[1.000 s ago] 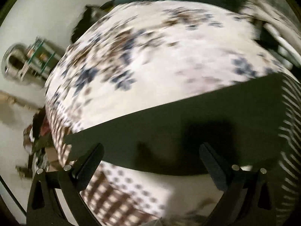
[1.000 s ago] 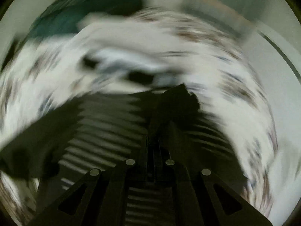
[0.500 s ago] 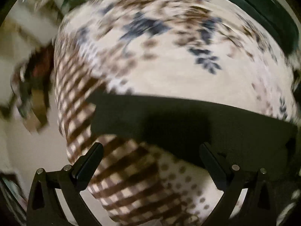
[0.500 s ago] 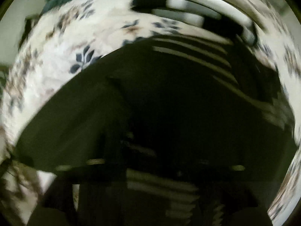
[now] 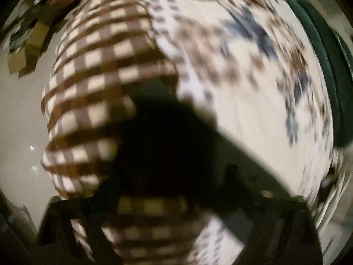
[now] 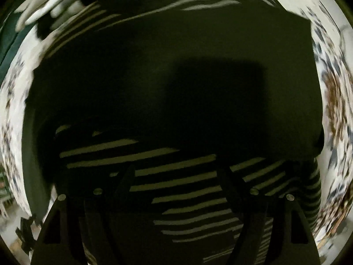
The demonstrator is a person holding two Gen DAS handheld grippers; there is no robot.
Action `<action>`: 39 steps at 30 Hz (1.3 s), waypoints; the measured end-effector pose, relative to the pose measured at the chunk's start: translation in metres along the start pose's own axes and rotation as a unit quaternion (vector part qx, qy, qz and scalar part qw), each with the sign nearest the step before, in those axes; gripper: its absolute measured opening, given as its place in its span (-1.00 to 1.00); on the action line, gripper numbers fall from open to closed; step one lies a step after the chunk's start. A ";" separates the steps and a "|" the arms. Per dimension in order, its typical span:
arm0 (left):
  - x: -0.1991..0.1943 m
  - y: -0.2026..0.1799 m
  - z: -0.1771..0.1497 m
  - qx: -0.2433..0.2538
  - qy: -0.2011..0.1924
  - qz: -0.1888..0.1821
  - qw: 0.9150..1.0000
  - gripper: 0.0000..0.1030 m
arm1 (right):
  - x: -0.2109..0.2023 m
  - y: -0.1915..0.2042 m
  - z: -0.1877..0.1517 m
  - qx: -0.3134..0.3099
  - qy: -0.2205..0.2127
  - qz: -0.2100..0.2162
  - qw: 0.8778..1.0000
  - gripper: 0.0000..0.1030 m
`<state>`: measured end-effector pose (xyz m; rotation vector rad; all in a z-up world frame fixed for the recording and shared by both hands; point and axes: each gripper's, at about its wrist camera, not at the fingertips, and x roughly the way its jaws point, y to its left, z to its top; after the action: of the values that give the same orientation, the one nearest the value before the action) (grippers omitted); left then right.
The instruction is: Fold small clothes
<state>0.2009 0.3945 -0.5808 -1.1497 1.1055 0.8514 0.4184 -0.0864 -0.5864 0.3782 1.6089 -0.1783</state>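
Hovering over the dark garment [image 6: 167, 70] spread on the floral bedcover [image 5: 253, 114], right gripper [image 6: 176, 176] stands released above its striped part, while left gripper [image 5: 174, 185], jaws just closing, straddles a dark corner, grasp unconfirmed.

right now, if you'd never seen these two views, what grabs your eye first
In the right wrist view a big dark cloth fills nearly the whole frame, with a black garment with pale stripes at its near edge between the open fingers of the right gripper. In the left wrist view the brown-and-cream checked border of a floral bedspread stands out, with a corner of the dark cloth before the left gripper.
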 end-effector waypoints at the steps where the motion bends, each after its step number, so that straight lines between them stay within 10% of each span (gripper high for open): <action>1: -0.003 -0.001 0.007 -0.006 -0.009 0.000 1.000 -0.55 | 0.002 -0.001 0.000 0.002 -0.002 -0.003 1.000 0.52; 2: -0.009 -0.004 0.014 -0.007 -0.016 -0.010 1.000 -0.87 | 0.005 0.000 -0.001 -0.001 -0.004 -0.006 1.000 0.52; 9: -0.085 -0.041 0.031 0.047 -0.094 -0.130 0.986 -0.82 | 0.008 0.022 -0.015 -0.041 -0.015 -0.010 0.999 0.52; 16: -0.009 0.004 0.030 -0.025 0.030 -0.126 0.991 -0.16 | 0.006 0.019 -0.038 -0.049 -0.014 -0.016 0.999 0.52; 21: 0.011 -0.014 0.013 -0.017 0.014 -0.086 0.996 -0.13 | -0.008 0.006 -0.045 -0.054 -0.056 -0.092 0.993 0.96; 23: 0.007 -0.023 0.013 -0.010 -0.017 -0.071 0.997 -0.30 | -0.015 -0.002 -0.046 -0.044 -0.071 -0.088 0.993 0.98; 24: 0.002 -0.031 0.012 0.007 -0.036 -0.056 0.998 -0.80 | -0.016 -0.004 -0.044 -0.035 -0.074 -0.077 0.994 0.98; 29: -0.035 -0.067 0.001 0.080 -0.091 -0.036 0.992 -0.83 | -0.015 -0.023 -0.033 0.008 -0.062 -0.017 0.998 0.98; 33: -0.082 -0.134 -0.045 0.200 -0.152 -0.020 0.968 -0.83 | -0.018 -0.056 -0.052 0.016 -0.053 0.029 0.998 0.98; 39: -0.118 -0.273 -0.210 0.405 -0.151 -0.073 0.899 -0.83 | -0.035 -0.133 -0.053 0.016 -0.031 0.087 0.996 0.98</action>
<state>0.3788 0.1310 -0.4037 -0.3739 0.9484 0.3543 0.3241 -0.1966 -0.5630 0.5298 1.5054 -0.0830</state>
